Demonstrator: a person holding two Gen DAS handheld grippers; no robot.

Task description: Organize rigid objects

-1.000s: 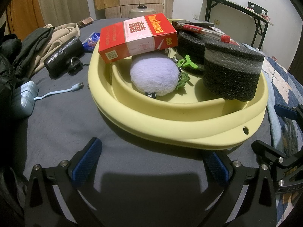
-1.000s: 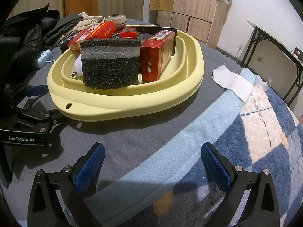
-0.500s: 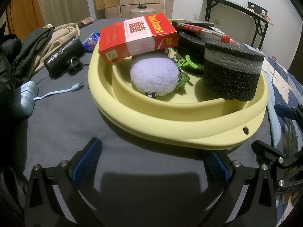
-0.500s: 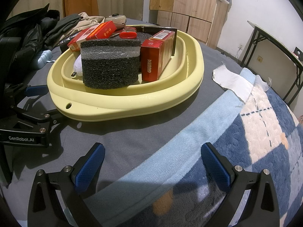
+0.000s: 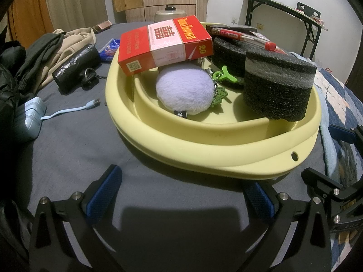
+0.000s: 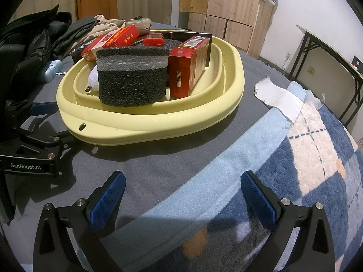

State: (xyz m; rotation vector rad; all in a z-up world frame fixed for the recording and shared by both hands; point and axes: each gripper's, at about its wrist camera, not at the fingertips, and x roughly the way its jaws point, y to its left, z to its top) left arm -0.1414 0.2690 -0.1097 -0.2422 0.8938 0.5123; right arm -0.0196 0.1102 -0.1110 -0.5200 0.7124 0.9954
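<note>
A yellow basin [image 5: 204,149] [image 6: 158,124] sits on the grey bed cover. It holds a red-and-white carton [image 5: 163,45], a lilac plush ball [image 5: 185,93], a green keychain [image 5: 223,74], two black foam blocks [image 5: 279,88] [image 6: 132,77], a red pen [image 5: 245,37] and a red "Diamond" box [image 6: 188,68]. My left gripper [image 5: 183,197] is open and empty, just in front of the basin's near rim. My right gripper [image 6: 183,195] is open and empty, over the cover short of the basin. Each gripper shows in the other's view.
Left of the basin lie a black pouch [image 5: 76,68], a light blue cable [image 5: 72,111] with its charger [image 5: 31,115], and a pile of clothes [image 5: 45,54]. A white cloth [image 6: 279,97] and a blue checked blanket [image 6: 306,158] lie to the right.
</note>
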